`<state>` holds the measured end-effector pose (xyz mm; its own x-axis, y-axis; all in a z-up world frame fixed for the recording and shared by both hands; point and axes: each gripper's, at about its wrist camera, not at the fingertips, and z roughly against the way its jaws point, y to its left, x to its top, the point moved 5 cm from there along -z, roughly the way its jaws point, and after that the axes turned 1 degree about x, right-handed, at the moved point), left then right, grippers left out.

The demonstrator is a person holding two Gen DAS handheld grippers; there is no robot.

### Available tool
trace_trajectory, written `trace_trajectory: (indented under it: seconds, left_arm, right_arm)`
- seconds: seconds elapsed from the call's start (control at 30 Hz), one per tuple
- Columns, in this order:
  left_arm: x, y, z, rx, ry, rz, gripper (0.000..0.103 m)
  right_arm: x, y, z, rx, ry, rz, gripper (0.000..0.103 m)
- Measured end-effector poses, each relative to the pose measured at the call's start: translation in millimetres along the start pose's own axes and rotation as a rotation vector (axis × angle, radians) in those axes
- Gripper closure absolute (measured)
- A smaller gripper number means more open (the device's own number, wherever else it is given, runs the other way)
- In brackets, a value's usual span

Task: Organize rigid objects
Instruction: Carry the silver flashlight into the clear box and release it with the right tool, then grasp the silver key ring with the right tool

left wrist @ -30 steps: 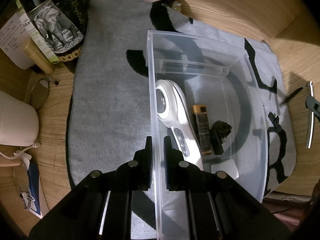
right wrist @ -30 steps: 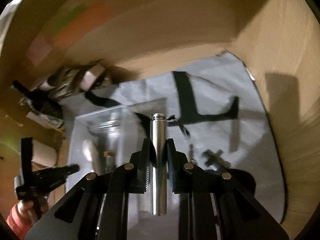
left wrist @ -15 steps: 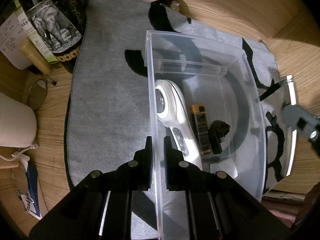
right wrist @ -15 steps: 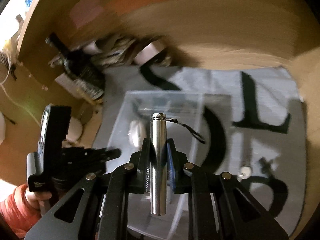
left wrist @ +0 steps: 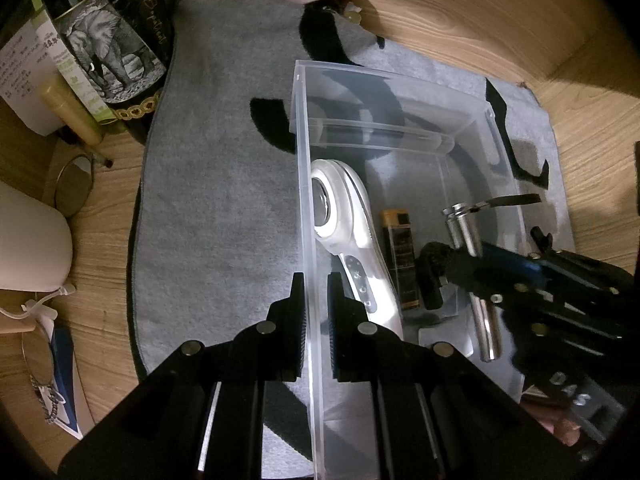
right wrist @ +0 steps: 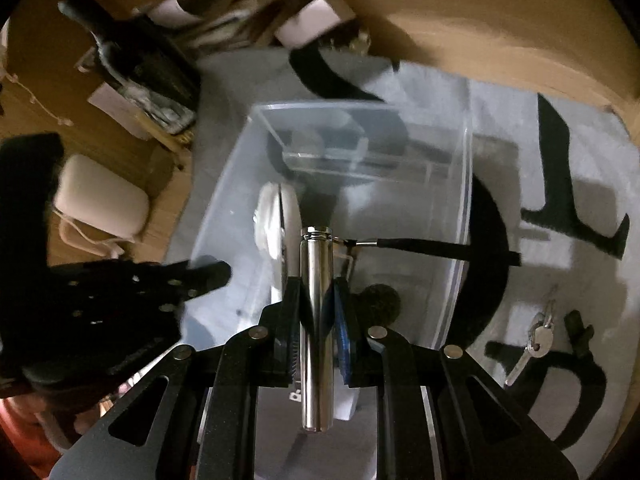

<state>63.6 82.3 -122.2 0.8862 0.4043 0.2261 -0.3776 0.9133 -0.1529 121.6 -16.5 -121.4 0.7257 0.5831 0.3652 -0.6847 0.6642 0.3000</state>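
1. The left tongs are closed on the near left wall of the clear plastic bin, one finger outside the wall and one inside.
2. The right tongs are clamped around a shiny metal cylinder, gripping it about midway along its length; both ends stick out past the pads.
3. A black wrist strap is clipped to the cylinder's far end and trails out over the bin's right wall.
4. In the left wrist view the right tongs and the cylinder sit over the right half of the bin, above the things already inside; whether the cylinder touches the bottom I cannot tell.
5. Inside the bin lie a white handheld device with a round lens and a row of buttons, an amber and black lighter just to its right, and a small black plug-like item beside that.
6. The bin stands on a grey mat with black lettering, which lies on a wooden desk.
7. A small silver key lies on the mat outside the bin, to its right.
8. Left of the mat stand a dark bottle with an elephant label and a white rounded container.
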Motion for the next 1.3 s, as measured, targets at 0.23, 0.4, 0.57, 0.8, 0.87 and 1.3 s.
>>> trace_trajectory:
  seconds: [0.23,0.4,0.57,0.8,0.87,1.3]
  left_arm:
    - [0,0,1,0.002,0.002,0.003,0.096]
    - [0,1,0,0.002,0.003,0.008,0.096]
    - [0,0,-1,0.006,0.002,0.008,0.096]
    - [0,0,-1,0.008,0.002,0.005,0.096]
    - [1,1,-1,0.010,0.002,0.003,0.096]
    - [2,0,-2,0.019,0.002,-0.008,0.096]
  right_arm:
    - [-4,3,-23,-0.028,0.073,0.013,0.089]
    - [-4,8,-30,-0.031,0.096,0.034,0.088]
    - [-3,9,-30,-0.033,0.101,0.035,0.088]
    - [-4,5,-4,-0.026,0.056,0.020,0.079]
    - [-3,1,9,-0.029,0.026,0.008,0.077]
    - [-10,-74,88,-0.130,-0.150,-0.210,0.068]
